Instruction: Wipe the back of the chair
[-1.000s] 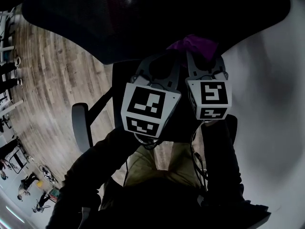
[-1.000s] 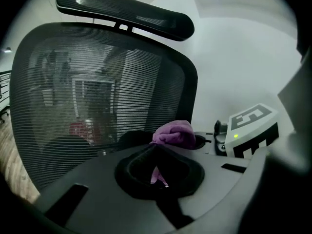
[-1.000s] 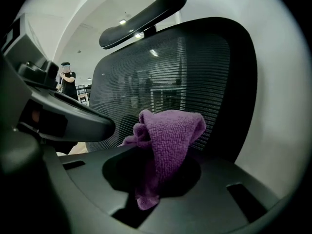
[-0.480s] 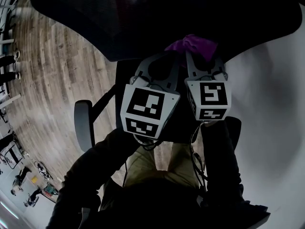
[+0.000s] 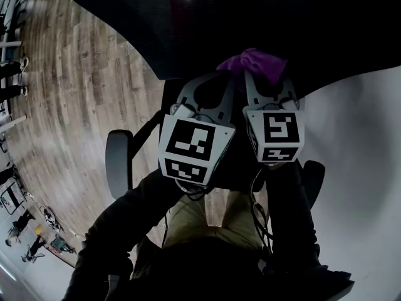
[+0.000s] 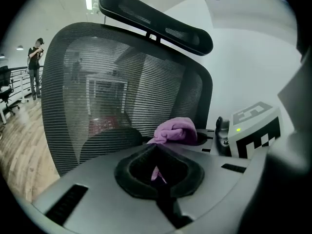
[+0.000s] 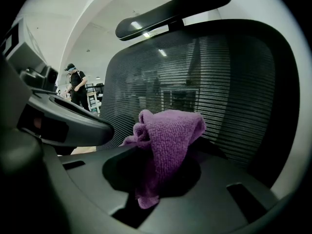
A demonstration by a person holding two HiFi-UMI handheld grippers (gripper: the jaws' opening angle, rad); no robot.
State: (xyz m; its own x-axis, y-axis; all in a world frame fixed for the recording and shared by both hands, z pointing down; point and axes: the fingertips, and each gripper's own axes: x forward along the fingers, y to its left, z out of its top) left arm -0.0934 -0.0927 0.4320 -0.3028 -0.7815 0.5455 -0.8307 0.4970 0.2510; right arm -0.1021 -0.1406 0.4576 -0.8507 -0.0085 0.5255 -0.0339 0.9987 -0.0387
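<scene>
As right tool [image 7: 146, 196] grips cloth [image 7: 166, 133], wood floor [image 5: 81, 105] below.

Chair back [image 5: 188, 30] cut off by head view's top edge, distant person [image 6: 35, 67] too small for detail

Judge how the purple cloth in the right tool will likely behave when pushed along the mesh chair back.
Probably floppy: the purple cloth droops in folds from the right tool, so it should bunch rather than stay flat. Its fuzzy pile may drag on the mesh chair back rather than slide freely.
</scene>
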